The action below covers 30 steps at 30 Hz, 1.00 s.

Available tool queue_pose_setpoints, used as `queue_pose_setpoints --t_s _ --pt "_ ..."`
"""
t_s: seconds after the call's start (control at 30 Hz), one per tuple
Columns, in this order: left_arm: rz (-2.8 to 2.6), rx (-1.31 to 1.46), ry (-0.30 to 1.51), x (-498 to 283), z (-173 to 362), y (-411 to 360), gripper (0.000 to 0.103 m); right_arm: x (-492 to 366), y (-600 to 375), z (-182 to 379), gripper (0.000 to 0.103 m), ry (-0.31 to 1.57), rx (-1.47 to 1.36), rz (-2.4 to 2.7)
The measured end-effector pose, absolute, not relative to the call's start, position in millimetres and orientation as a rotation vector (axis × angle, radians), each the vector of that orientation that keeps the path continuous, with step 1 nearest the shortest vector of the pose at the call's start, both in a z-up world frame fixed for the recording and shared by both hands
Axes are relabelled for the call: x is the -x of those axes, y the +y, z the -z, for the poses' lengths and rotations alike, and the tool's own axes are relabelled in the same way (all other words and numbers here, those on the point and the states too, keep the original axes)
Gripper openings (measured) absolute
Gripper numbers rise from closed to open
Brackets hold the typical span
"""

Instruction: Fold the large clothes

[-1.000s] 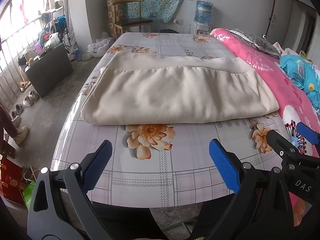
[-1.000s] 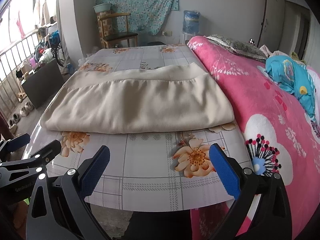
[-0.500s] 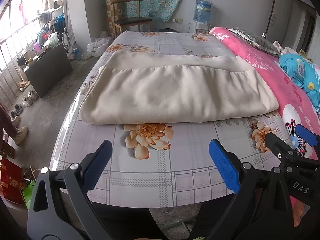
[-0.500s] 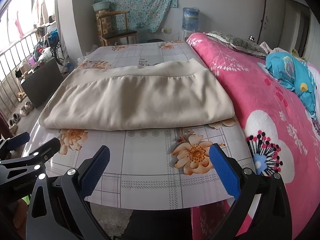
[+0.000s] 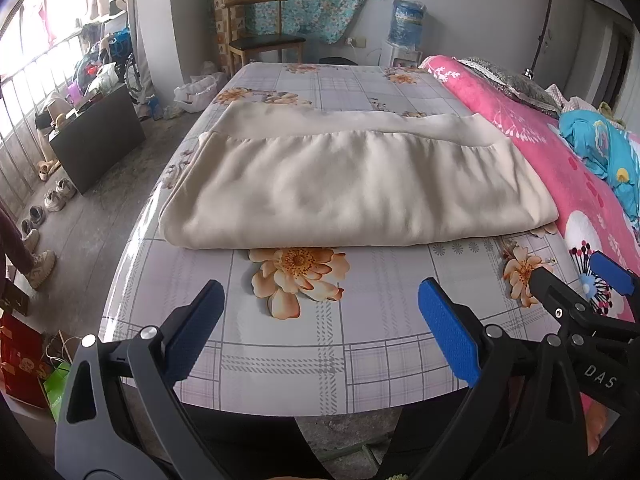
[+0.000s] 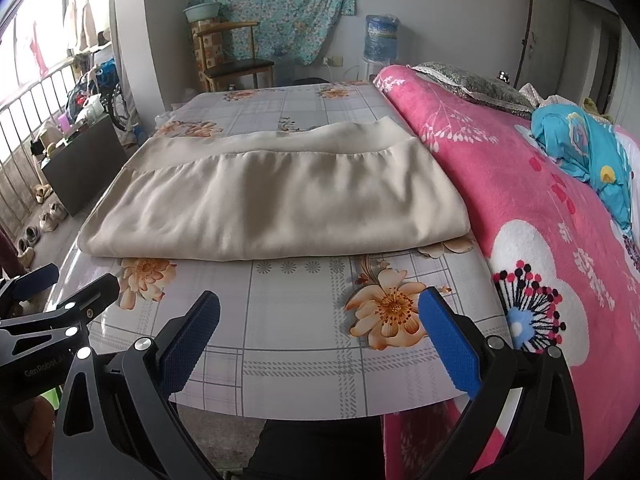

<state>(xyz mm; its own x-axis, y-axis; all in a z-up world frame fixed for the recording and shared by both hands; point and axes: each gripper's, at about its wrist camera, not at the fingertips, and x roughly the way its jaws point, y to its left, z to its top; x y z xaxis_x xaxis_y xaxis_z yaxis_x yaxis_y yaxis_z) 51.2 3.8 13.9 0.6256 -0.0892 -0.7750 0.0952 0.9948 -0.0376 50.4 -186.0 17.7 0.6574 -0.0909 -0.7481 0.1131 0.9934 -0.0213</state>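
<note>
Beige, soft-looking folded garment lies as a smooth rectangle at 12 o'clock on the glossy floral tablecloth. Left gripper and right gripper hover near it, blue-padded jaws spread, empty.

- The left wrist view is looking from the counter's near edge, low and close, facing down its length toward the far wall.
- The right wrist view is looking from the same edge, further right, beside the pink bed.
- Both are sharing the folded beige cloth, and each is catching the other gripper at its side.
</note>
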Motion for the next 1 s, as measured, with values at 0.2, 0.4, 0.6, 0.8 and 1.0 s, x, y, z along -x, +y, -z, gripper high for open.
queue_pose_setpoints --t_s 0.2,0.4,0.6,0.8,1.0 --pt "0.108 -0.002 0.896 -54.1 -11.8 4.8 0.094 -52.6 -182.8 -16.7 0.097 0.853 -0.024 0.114" --pt "0.108 -0.005 0.898 -55.2 -11.3 5.0 0.094 -53.8 -182.6 -16.6 0.097 0.856 -0.029 0.114" --pt "0.109 -0.007 0.898 -56.5 -10.2 4.3 0.094 -55.2 -183.2 -15.8 0.097 0.858 -0.031 0.116" --pt "0.108 -0.006 0.896 -56.8 -9.6 3.5 0.094 -55.9 -183.7 -14.7 0.097 0.857 -0.031 0.117" --pt "0.108 -0.006 0.899 -57.6 -9.1 3.0 0.094 -56.6 -183.0 -12.7 0.097 0.862 -0.031 0.117"
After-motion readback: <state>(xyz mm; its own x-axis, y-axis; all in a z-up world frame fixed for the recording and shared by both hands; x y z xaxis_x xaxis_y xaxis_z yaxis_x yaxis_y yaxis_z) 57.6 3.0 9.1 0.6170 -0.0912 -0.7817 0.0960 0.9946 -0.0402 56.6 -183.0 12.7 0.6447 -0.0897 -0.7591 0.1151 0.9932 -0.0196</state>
